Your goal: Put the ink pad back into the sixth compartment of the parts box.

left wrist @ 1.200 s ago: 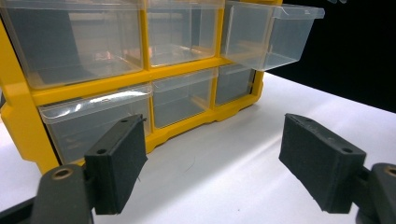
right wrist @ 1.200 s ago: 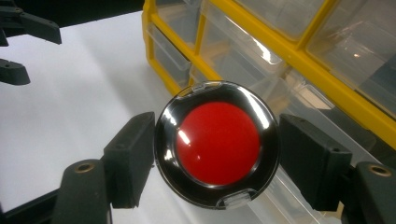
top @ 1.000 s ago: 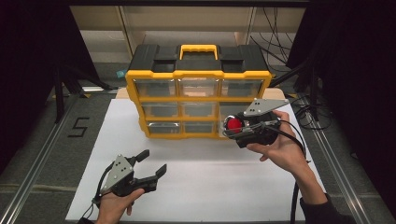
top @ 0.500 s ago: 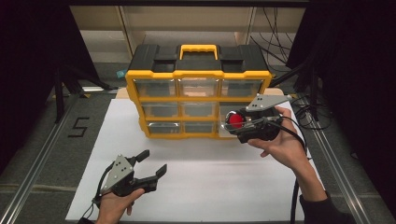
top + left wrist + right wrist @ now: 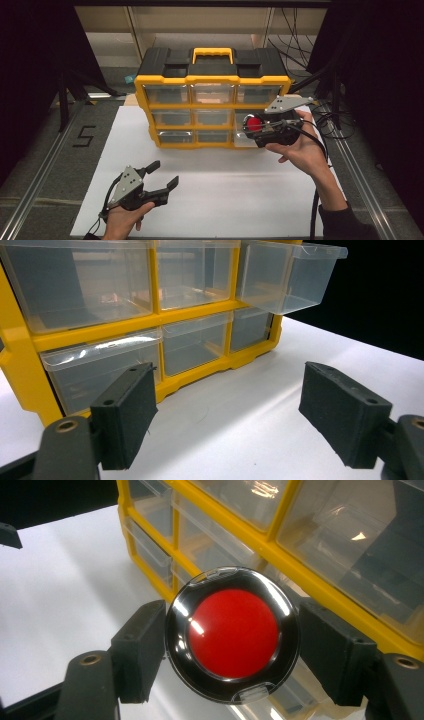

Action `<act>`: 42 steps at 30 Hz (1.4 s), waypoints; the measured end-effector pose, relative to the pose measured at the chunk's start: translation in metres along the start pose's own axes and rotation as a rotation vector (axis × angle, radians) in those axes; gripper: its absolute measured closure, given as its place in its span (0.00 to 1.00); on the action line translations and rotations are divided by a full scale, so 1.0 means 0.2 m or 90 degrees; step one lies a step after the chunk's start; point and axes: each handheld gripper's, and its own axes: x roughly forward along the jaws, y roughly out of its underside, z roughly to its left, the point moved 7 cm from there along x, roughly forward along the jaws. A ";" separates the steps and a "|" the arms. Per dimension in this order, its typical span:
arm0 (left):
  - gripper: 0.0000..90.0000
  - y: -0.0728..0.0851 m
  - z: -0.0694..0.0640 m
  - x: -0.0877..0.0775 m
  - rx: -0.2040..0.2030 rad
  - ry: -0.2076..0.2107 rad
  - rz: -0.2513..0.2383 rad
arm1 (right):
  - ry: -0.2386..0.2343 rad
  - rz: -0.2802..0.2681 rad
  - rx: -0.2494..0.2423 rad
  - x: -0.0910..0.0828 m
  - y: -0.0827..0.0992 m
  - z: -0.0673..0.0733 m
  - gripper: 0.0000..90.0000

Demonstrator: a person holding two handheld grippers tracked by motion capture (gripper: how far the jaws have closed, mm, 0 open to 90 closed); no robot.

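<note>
A yellow organiser with a black lid and clear drawers stands at the back of the white sheet. Its middle-row right drawer is pulled out and looks empty. My right gripper is shut on a round red case with a black rim and clear cover. It holds the red case just in front of that drawer, in front of the organiser. My left gripper rests low on the sheet at the front left, open, with nothing between its jaws, facing the organiser.
A yellow carry handle tops the organiser. Metal rails run along both sides of the table, with a "5" mark at the left. Cables lie at the right behind my right hand.
My right gripper has carried the red case a little up and farther in, toward the organiser's right drawers. The left gripper has stayed put.
</note>
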 end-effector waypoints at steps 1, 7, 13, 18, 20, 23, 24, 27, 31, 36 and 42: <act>0.25 0.00 0.00 0.00 0.000 0.000 0.000 | 0.000 0.000 0.000 0.00 0.00 0.00 0.34; 0.25 0.00 0.00 0.00 0.000 0.000 0.001 | 0.016 -0.003 0.005 0.00 -0.01 -0.03 0.34; 0.25 0.00 0.00 0.00 0.000 0.000 0.001 | 0.023 -0.003 0.011 0.01 -0.01 -0.05 0.34; 0.25 0.00 0.00 0.00 0.001 0.000 0.000 | 0.037 -0.002 0.027 0.03 -0.01 -0.08 0.34; 0.25 0.00 0.00 0.00 0.001 0.000 0.000 | 0.041 0.001 0.031 0.04 -0.01 -0.09 0.34; 0.25 0.00 0.00 0.00 0.000 0.001 0.000 | 0.043 0.001 0.034 0.05 0.00 -0.10 0.34; 0.25 0.00 0.00 0.00 0.000 0.001 0.000 | 0.046 0.001 0.038 0.05 0.00 -0.10 0.34; 0.25 0.00 0.00 0.00 0.000 0.001 0.000 | 0.052 0.003 0.040 0.06 0.00 -0.12 0.34; 0.25 0.00 0.00 0.00 0.000 0.001 0.000 | 0.057 0.002 0.040 0.08 0.01 -0.14 0.34; 0.25 0.00 0.00 0.00 0.000 0.001 0.000 | 0.066 -0.001 0.050 0.09 0.01 -0.16 0.34; 0.25 0.00 0.00 0.00 0.000 0.004 -0.005 | 0.075 0.006 0.060 0.11 0.03 -0.17 0.34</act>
